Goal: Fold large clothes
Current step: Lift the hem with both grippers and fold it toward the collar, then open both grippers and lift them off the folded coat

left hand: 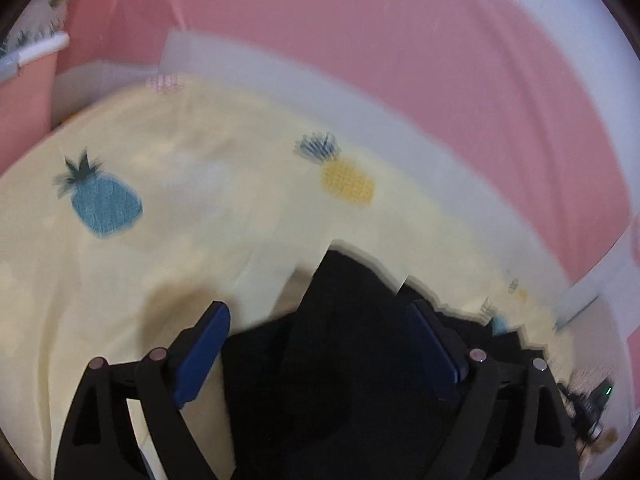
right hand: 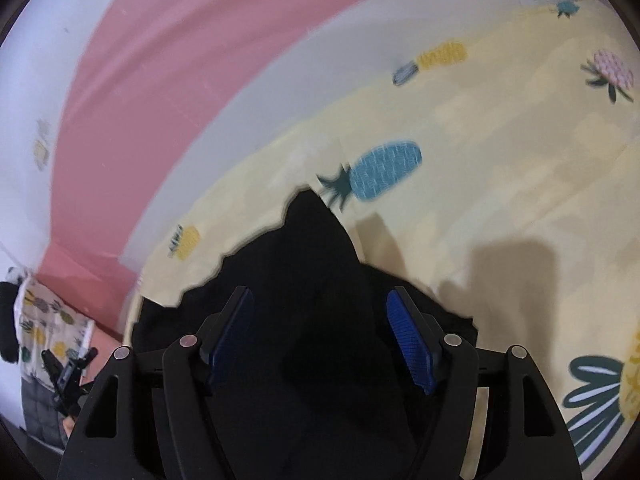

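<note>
A black garment (left hand: 344, 360) lies on a pale yellow sheet (left hand: 180, 208) printed with pineapples. In the left wrist view my left gripper (left hand: 322, 348) is open, its blue pads (left hand: 202, 356) spread wide with the black cloth between and under them. In the right wrist view the same black garment (right hand: 316, 280) fills the lower middle, with a bunched peak pointing away from me. My right gripper (right hand: 320, 340) is open, its blue pads (right hand: 410, 344) on either side of the cloth, not pinching it. Both views are blurred by motion.
The yellow sheet (right hand: 480, 200) covers a bed with a white edge (left hand: 400, 120) against a pink wall (left hand: 400, 40). A person in pineapple-print clothes (right hand: 40, 320) holds the other gripper (right hand: 68, 376) at the lower left of the right wrist view.
</note>
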